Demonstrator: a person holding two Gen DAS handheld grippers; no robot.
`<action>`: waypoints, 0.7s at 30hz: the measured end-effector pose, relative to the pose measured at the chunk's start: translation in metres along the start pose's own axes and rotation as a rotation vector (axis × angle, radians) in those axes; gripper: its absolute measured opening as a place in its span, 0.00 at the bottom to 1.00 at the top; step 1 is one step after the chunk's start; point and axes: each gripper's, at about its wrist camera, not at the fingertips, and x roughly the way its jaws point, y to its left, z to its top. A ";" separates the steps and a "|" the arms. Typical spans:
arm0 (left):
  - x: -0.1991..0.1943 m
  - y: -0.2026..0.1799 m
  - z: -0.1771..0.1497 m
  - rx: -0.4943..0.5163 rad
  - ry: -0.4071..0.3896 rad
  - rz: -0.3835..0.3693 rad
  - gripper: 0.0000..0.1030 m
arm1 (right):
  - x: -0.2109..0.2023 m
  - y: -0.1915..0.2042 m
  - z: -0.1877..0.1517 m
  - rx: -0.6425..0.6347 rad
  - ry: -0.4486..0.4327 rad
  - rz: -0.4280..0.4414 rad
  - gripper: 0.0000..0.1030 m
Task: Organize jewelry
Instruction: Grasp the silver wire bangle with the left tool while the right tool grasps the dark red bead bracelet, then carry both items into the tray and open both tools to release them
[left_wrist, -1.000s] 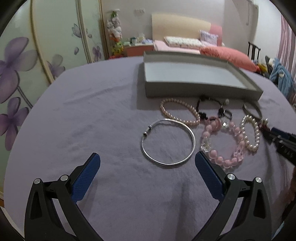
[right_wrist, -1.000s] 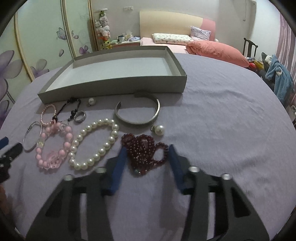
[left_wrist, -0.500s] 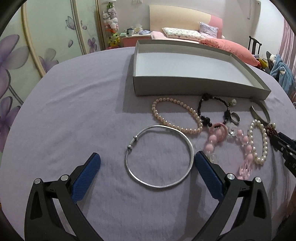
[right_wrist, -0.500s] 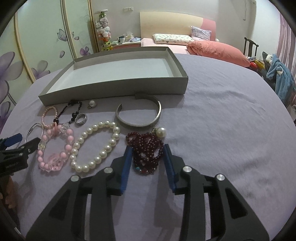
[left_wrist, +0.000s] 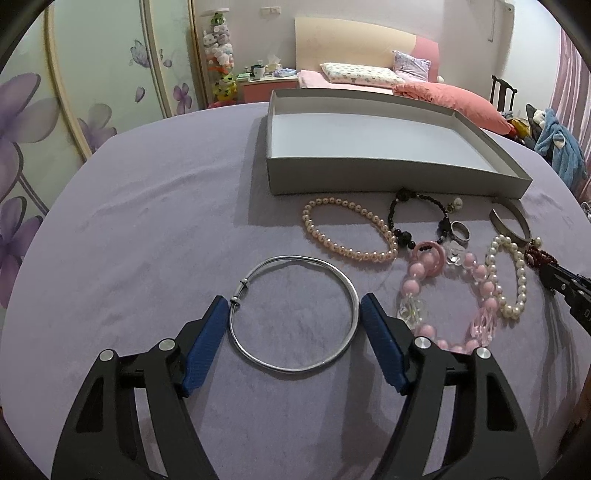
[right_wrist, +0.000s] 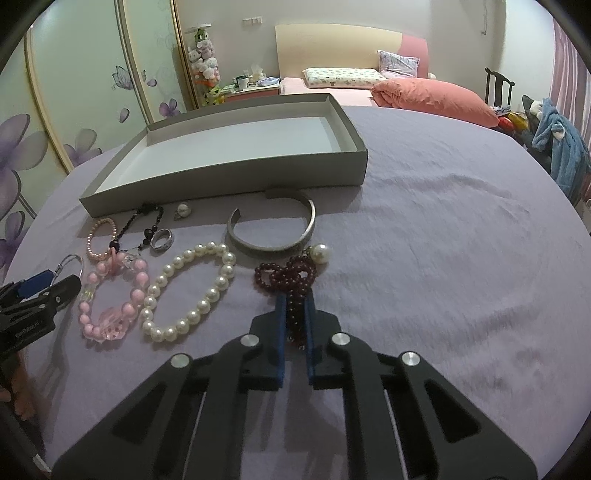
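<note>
Both hands are at the pick-up step, each working on its own piece, and the gray tray (left_wrist: 391, 177) at the far side of the purple cloth (left_wrist: 147, 229) has nothing in it.

The right gripper (right_wrist: 294, 314) has its jaws clenched on the near end of the dark red bead bracelet (right_wrist: 286, 275), with a strand of beads pinched between the blue pads (right_wrist: 280, 332). The rest of the bracelet lies bunched on the cloth just beyond the tips, touching a large loose pearl (right_wrist: 320, 253) at its far right.

The left gripper (left_wrist: 293, 312) is released, jaws wide, straddling the thin silver bangle (left_wrist: 293, 314); each pad sits just beside the ring's outer edge (whether either is touching the metal cannot be told).

The other pieces lie in a row between the grippers and the tray: a small pink pearl bracelet (left_wrist: 349, 230), a black bead bracelet (left_wrist: 421, 218), a ring (left_wrist: 461, 232), a pink bead bracelet (left_wrist: 448, 295), a white pearl bracelet (right_wrist: 190, 291) and a silver cuff (right_wrist: 273, 232).

Next, I judge, the right hand should lift straight up so the dangling loops clear the pearl and cuff, then carry to the tray. The left needs to close squarely across the bangle, which is thin and flat and likely to slip or tip.
</note>
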 end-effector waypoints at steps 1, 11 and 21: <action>-0.001 0.002 0.000 -0.006 -0.003 -0.001 0.71 | -0.002 -0.001 -0.001 0.002 -0.007 0.006 0.09; -0.018 -0.002 0.001 -0.002 -0.098 0.006 0.71 | -0.044 -0.003 0.005 -0.001 -0.156 0.051 0.09; -0.044 -0.012 0.010 0.007 -0.241 0.007 0.71 | -0.072 0.017 0.019 -0.043 -0.302 0.072 0.09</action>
